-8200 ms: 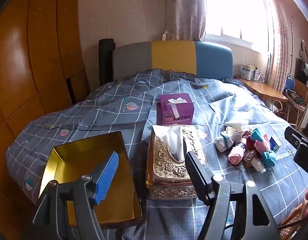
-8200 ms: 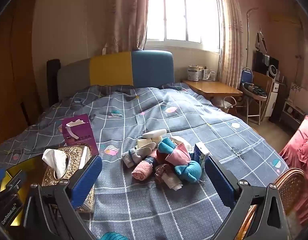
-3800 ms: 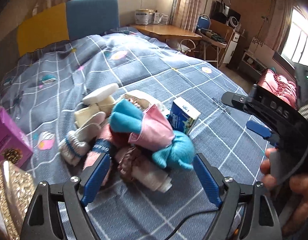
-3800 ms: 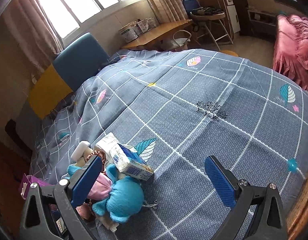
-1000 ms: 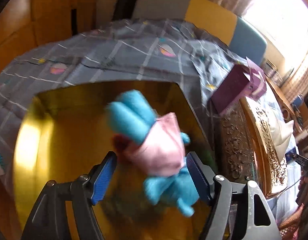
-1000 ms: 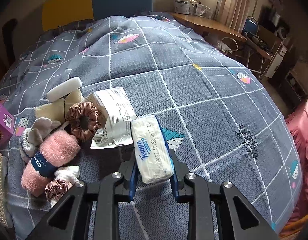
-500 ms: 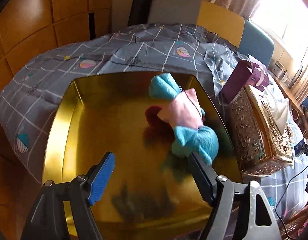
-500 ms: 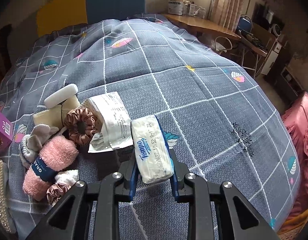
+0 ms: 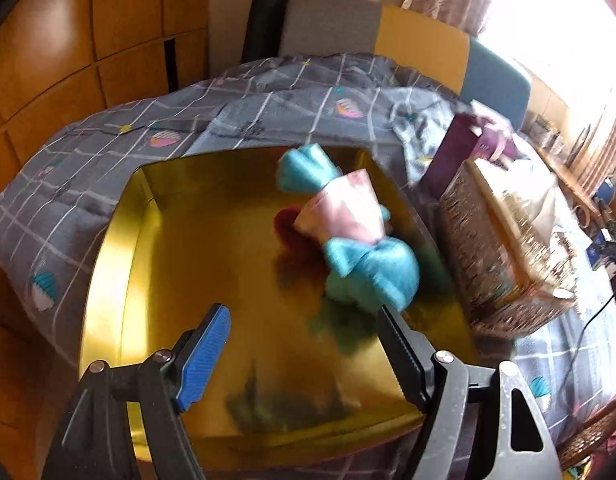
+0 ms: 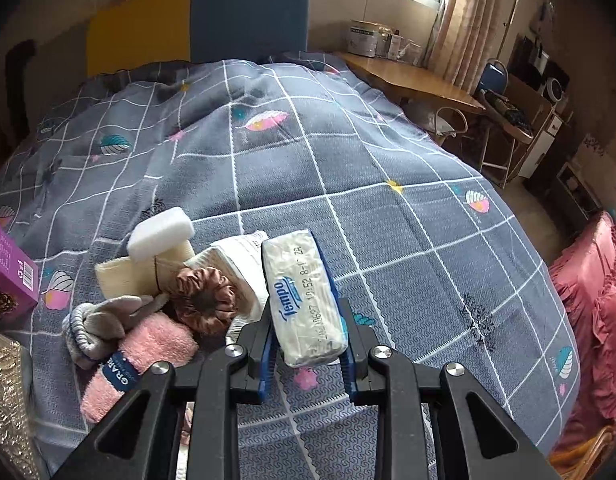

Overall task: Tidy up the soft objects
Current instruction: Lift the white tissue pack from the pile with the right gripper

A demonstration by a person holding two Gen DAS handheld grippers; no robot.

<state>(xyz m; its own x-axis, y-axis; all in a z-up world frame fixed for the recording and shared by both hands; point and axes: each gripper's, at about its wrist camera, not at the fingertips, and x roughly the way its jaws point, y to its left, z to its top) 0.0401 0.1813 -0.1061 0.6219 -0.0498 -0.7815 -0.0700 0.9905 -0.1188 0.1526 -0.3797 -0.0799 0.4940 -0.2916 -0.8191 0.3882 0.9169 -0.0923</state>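
Observation:
A teal and pink plush toy [image 9: 348, 224] lies in the gold tray [image 9: 116, 240] on the bed, toward the tray's right side. My left gripper [image 9: 304, 332] hangs open above the tray's near half, with nothing between its fingers. In the right wrist view my right gripper [image 10: 306, 320] is shut on a white Tempo tissue pack [image 10: 304, 296], held above the blanket. Beside it on the bed lie a brown scrunchie [image 10: 204, 300], a pink rolled towel [image 10: 136, 360], grey socks [image 10: 100, 324], a white sponge [image 10: 160, 232] and a white wipes packet [image 10: 236, 256].
An ornate gold tissue box [image 9: 504, 248] stands right of the tray, with a purple carton [image 9: 464, 148] behind it. The purple carton [image 10: 8, 272] also shows at the left edge of the right wrist view. A wooden desk [image 10: 412, 76] and a pink cushion [image 10: 596, 304] flank the bed.
The plush toy dropped from my left gripper into the tray, and the gripper drew back from it. My right gripper rose with the tissue pack, off the pile.

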